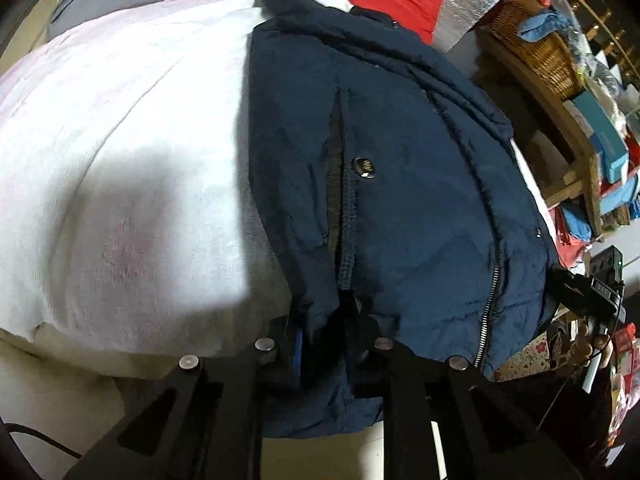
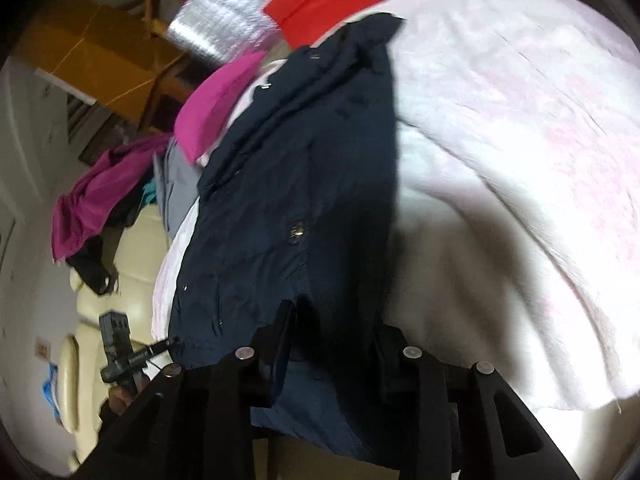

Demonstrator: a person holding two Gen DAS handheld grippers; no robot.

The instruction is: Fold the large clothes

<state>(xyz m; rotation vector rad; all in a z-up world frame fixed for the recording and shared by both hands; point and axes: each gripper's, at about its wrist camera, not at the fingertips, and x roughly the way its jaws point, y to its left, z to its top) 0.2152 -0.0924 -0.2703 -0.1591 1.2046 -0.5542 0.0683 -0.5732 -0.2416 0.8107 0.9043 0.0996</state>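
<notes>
Currently, both hand-held grippers, left [image 1: 326, 320] and right [image 2: 334, 332], pinch the near hem of the padded navy zip jacket [image 1: 400, 160] on the pale pink blanket [image 1: 120, 140]; next, judged: lift and fold evenly.

Overhead light blows out the pale blanket [image 1: 120, 128]; my tongs cast dark shadows; right view smeared, fisheye edges bent black.

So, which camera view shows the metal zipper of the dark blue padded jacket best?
The left wrist view: the metal zipper runs clearly down the dark blue padded jacket near its lower edge. The right wrist view shows the jacket and snap buttons, but no zipper teeth.
</notes>
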